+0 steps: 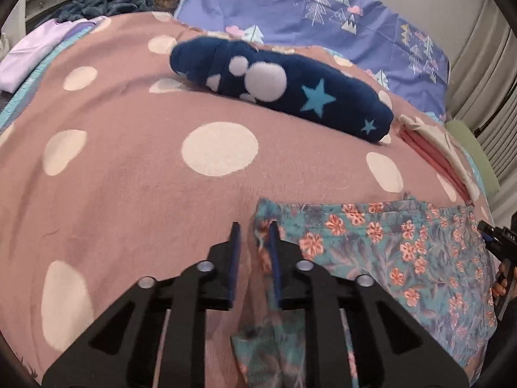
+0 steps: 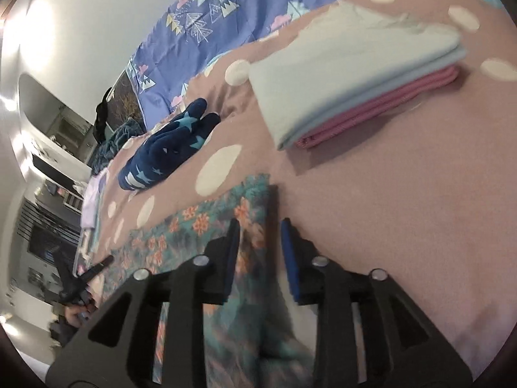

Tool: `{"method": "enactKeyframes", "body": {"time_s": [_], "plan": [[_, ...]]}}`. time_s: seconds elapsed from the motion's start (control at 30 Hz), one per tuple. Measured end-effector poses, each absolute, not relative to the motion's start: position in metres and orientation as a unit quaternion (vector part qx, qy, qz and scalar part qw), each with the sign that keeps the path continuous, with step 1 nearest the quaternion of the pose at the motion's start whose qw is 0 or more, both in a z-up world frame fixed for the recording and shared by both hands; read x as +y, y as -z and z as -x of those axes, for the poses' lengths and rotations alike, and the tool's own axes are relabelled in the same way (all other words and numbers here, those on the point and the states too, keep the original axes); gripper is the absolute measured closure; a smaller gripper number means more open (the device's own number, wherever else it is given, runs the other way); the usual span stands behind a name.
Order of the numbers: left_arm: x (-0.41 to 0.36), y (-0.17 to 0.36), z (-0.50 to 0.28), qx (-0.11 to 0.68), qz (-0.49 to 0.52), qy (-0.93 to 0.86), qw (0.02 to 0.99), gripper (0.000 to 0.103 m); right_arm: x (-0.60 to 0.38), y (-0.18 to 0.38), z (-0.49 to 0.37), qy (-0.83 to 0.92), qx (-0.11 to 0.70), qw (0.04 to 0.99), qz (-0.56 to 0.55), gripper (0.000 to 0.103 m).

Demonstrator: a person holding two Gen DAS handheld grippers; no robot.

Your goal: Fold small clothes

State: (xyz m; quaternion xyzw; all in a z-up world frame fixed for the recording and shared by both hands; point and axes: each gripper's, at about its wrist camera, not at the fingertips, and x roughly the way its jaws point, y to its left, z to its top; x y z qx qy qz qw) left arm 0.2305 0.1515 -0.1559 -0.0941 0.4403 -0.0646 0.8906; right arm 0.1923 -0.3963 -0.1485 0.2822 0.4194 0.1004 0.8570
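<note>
A teal floral garment [image 1: 387, 252] lies flat on the pink polka-dot bedspread [image 1: 129, 168]. My left gripper [image 1: 254, 231] is at its left corner with the jaws a little apart, and the cloth edge runs between the blue pads. My right gripper [image 2: 260, 226] is at the garment's [image 2: 194, 226] right edge with the jaws apart, and the cloth edge lies between the fingers. The right gripper also shows at the far right of the left wrist view [image 1: 494, 239].
A folded navy fleece piece with stars and white dots [image 1: 278, 87] lies further back. A stack of folded white and pink clothes [image 2: 355, 77] sits to the right. A purple tree-print sheet [image 1: 323, 9] lies at the back, and lilac folded cloth [image 1: 42, 51] at the left.
</note>
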Motion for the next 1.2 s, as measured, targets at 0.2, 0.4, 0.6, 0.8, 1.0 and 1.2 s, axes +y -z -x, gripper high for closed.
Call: {"method": "enactKeyframes", "body": {"time_s": [0.2,0.4,0.6,0.8,1.0,1.2], "plan": [[0.096,0.107,-0.177,0.396,0.043,0.143,0.906,0.079,-0.416,0.140,-0.134,-0.107,0.431,0.860,-0.251,0.078],[-0.062,0.102,-0.082,0.388,-0.056,0.336,0.856,0.061,-0.419,0.156,-0.095,-0.149,0.451,0.835,-0.279,0.079],[-0.166,0.124,-0.027,0.401,-0.121,0.410,0.810,0.058,-0.424,0.156,-0.084,-0.174,0.446,0.828,-0.290,0.078],[-0.220,0.125,0.002,0.364,-0.209,0.420,0.805,0.039,-0.424,0.163,-0.095,-0.206,0.440,0.817,-0.310,0.075],[-0.238,0.132,0.005,0.377,-0.231,0.409,0.798,0.039,-0.419,0.162,-0.103,-0.214,0.450,0.814,-0.300,0.075],[-0.248,0.129,0.007,0.374,-0.232,0.403,0.802,0.040,-0.411,0.165,-0.121,-0.199,0.449,0.819,-0.298,0.093]]}}
